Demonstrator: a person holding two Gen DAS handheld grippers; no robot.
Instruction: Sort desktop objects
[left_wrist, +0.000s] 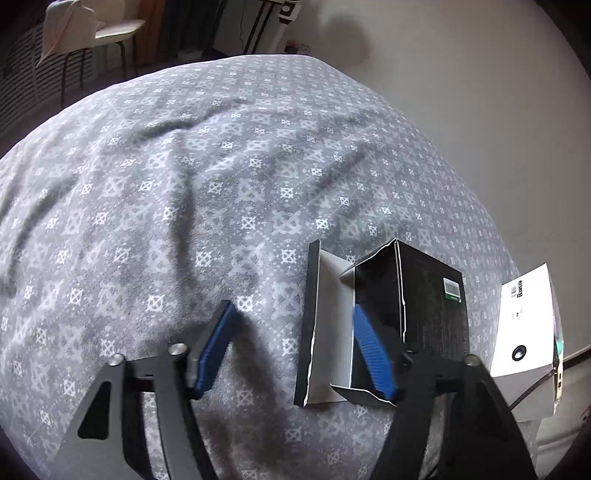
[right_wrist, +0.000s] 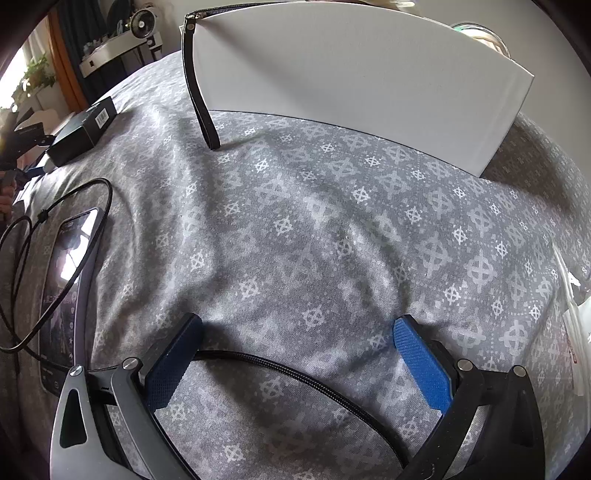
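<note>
One black box (left_wrist: 424, 314), flap open, on the grey cloth (left_wrist: 184, 184); left gripper (left_wrist: 295, 347) jaws apart, right pad before the box mouth, gripping nothing. One white case (right_wrist: 351, 74), one phone (right_wrist: 70, 280), one cable (right_wrist: 295, 373). Right gripper (right_wrist: 299, 354) open, straddling the cable.

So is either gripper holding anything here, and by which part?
Nothing held: left gripper open around the black box's flap; right gripper open over a cable.
</note>
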